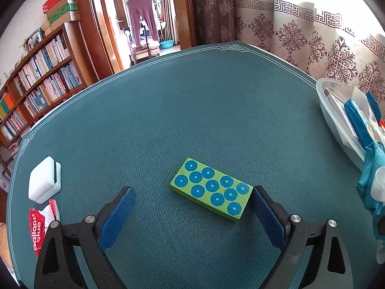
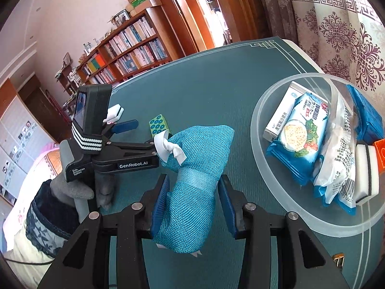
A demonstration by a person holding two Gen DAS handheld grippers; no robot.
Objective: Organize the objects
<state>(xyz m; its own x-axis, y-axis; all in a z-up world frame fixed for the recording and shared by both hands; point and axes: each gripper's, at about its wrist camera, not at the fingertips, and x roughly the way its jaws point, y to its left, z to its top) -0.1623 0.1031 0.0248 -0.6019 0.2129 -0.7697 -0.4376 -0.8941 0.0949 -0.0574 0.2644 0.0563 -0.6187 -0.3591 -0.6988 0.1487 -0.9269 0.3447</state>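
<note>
A green block with blue dots (image 1: 211, 189) lies flat on the teal table mat (image 1: 192, 110), just ahead of my open left gripper (image 1: 192, 193); its right end is by the right finger. The block also shows in the right wrist view (image 2: 157, 125). My right gripper (image 2: 192, 185) is shut on a teal woven pouch (image 2: 195, 171) with a white ribbon bow, held above the mat beside the clear plastic tray (image 2: 264, 110). The pouch shows at the right edge of the left wrist view (image 1: 370, 168).
The tray (image 1: 336, 120) holds a cracker packet (image 2: 303, 130), a white box, a clear bag, a sponge and blue items. A white sponge (image 1: 44, 180) and a red-and-white glue packet (image 1: 41, 226) lie at the left. The left gripper's body (image 2: 101, 144) stands left of the pouch.
</note>
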